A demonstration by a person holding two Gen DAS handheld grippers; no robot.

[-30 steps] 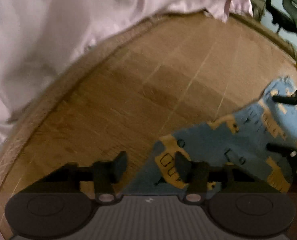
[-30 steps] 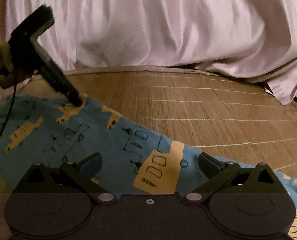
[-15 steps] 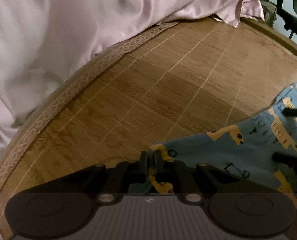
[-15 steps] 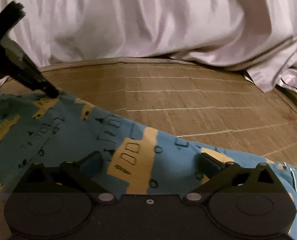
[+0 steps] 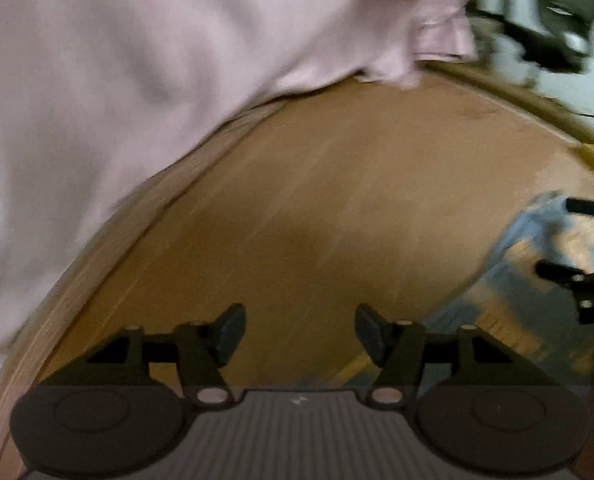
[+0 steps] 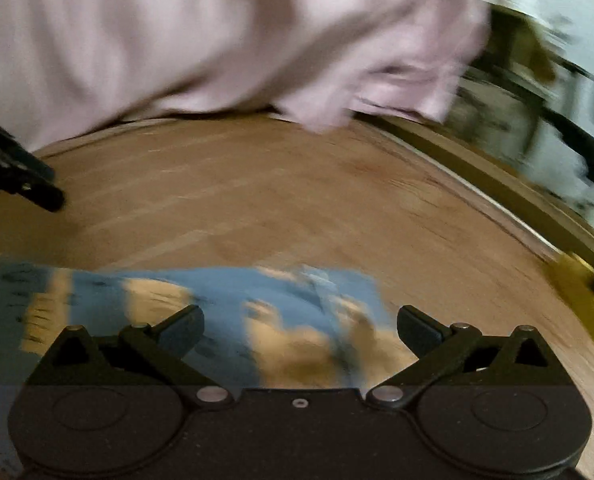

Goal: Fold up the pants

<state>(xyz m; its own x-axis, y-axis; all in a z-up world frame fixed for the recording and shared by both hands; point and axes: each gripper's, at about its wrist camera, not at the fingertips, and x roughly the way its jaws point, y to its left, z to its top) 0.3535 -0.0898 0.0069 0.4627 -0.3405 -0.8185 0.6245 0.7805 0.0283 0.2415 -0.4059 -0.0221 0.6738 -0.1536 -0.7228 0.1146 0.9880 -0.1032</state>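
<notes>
A big pink blanket point(image 5: 145, 80) is lying far past the fingers. The wooden surface point(image 5: 337, 200) is stretching out under them. The blue pants point(image 6: 225, 300) are lying flat just under the right gripper point(image 6: 299, 330), whose fingers are spread wide. The left gripper point(image 5: 299, 330) is spread too, holding nothing, with the pants off to its right. A fold step is underway, I think; next, both need to pinch an edge.

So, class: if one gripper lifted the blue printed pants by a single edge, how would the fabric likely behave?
The blue printed pants lie flat and thin on the wooden surface, so they would probably droop rather than hold shape. They look light, likely easy to lift. Pushed, they would probably bunch, not slide whole. Both the left gripper and right gripper are open.
</notes>
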